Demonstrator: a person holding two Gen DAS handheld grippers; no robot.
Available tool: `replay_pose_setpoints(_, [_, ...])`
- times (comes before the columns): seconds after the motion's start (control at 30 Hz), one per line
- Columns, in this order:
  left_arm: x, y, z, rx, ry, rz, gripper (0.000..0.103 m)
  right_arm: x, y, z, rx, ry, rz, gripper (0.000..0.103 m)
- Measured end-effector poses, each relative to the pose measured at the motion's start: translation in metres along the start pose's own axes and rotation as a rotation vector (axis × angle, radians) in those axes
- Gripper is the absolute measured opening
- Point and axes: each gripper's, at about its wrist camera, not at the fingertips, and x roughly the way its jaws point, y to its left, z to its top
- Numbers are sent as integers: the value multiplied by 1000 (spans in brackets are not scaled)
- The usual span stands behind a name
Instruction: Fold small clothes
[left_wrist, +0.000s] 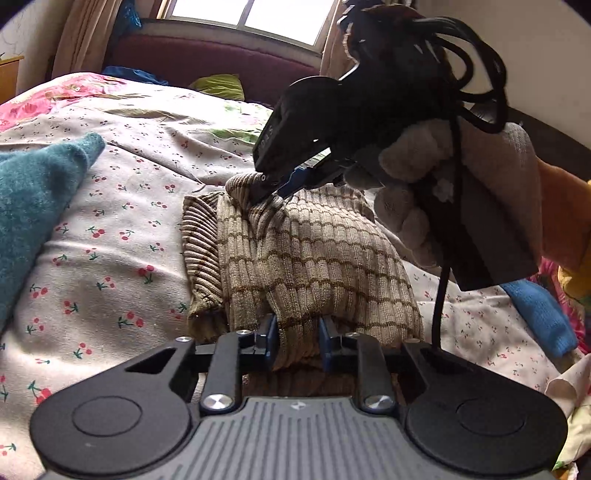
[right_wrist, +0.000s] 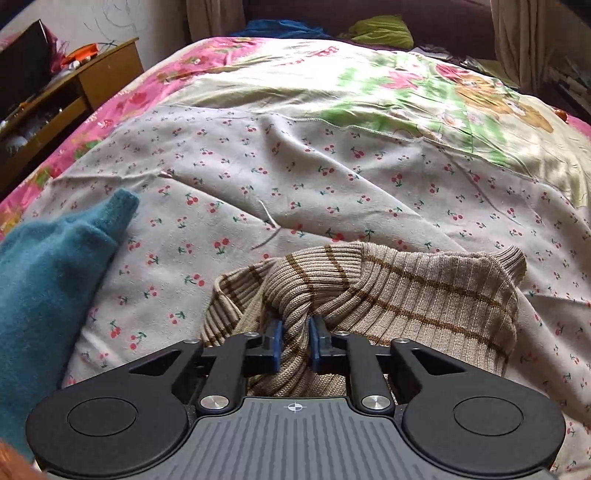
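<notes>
Fold's barely started: left claw (left_wrist: 297, 341) and right claw (right_wrist: 295, 341) each pinch the bunched striped ribbed sweater (left_wrist: 310, 258), lying mid-bed at 6 o'clock, teal knit (right_wrist: 55, 266) waiting at 9.

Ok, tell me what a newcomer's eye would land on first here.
First, the beige ribbed knit garment with brown stripes, bunched mid-bed and pinched by both grippers: the left gripper at its near edge, the right gripper on a fold. Then the fuzzy teal sweater at left, on the cherry-print sheet.
</notes>
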Motion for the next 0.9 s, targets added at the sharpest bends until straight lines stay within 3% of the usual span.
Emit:
replay_pose_setpoints(0.13, [-10, 8, 0, -37, -14, 21, 31, -8, 8, 2, 25, -52, 36, 13])
replay_pose_setpoints(0.3, [1, 14, -4, -66, 53, 81, 31, 36, 14, -11, 13, -4, 0, 14])
replay_pose_setpoints(0.5, [-7, 13, -8, -68, 61, 130, 34, 18, 20, -5, 48, -43, 78, 20])
replay_pose_setpoints(0.63, [-13, 11, -5, -63, 61, 187, 35, -17, 3, -15, 70, -118, 144, 21])
replay_pose_setpoints(0.7, [-16, 11, -5, -60, 66, 206, 35, -46, -15, -27, 87, -172, 164, 29])
replay_pose_setpoints(0.8, [-24, 9, 1, -55, 48, 215, 35, -85, -48, -56, 78, -243, 117, 32])
replay_pose_setpoints(0.9, [-34, 1, 12, -22, 0, 227, 34, -100, -83, -87, 118, -250, 62, 37])
